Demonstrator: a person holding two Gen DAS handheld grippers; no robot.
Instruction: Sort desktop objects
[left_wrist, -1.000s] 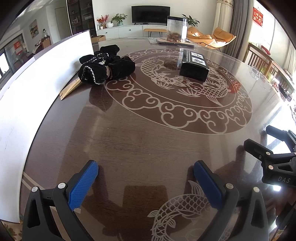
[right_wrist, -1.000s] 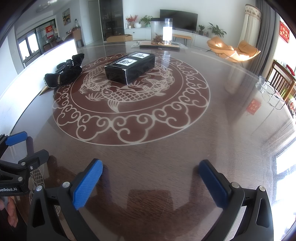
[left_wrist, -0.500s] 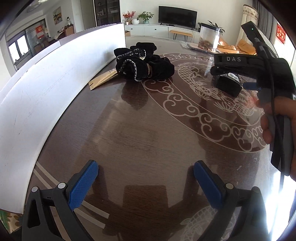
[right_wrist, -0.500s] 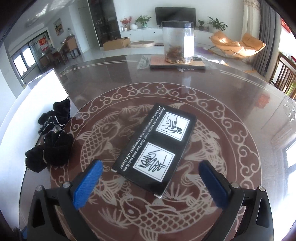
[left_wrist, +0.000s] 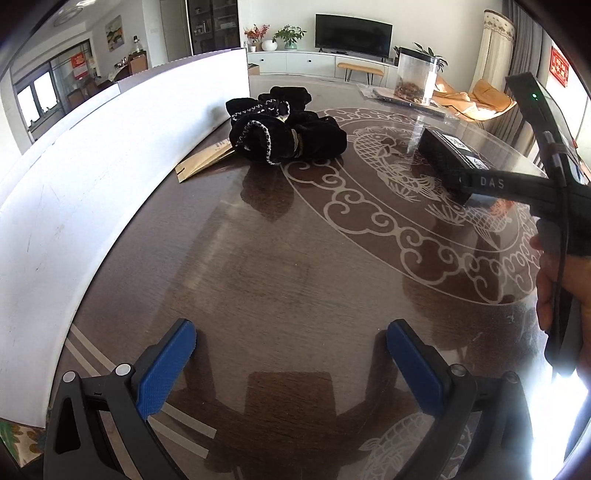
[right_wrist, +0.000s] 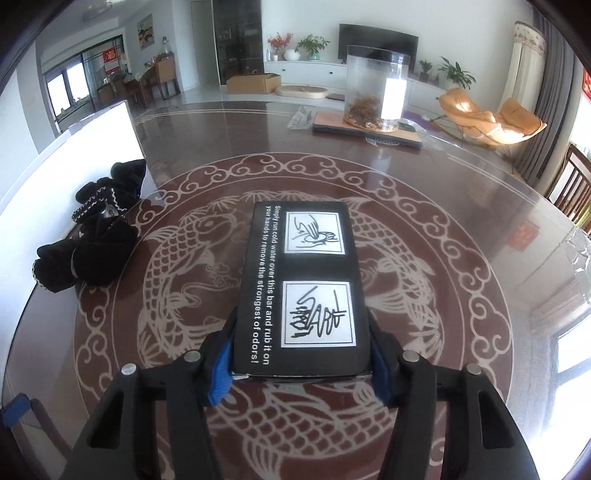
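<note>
Jaws of right gripper (right_wrist: 301, 363) closing on near end of black box (right_wrist: 301, 284), blue pads against both long sides. Worth seating evenly on those flat card walls (smooth, possibly slippery) before lifting, keeping level. Box rigid, rectangular, matte, printed white, lying at 12 o'clock on glossy table (right_wrist: 424, 229) with koi inlay. Left gripper (left_wrist: 290, 363) spread wide, holding nothing, above bare wood. Soft black fabric bundle (left_wrist: 286, 131), stitched trim, at 11 o'clock beside white board (left_wrist: 110, 155). Clear cylinder (right_wrist: 376, 88) far off at 1 o'clock.
</note>
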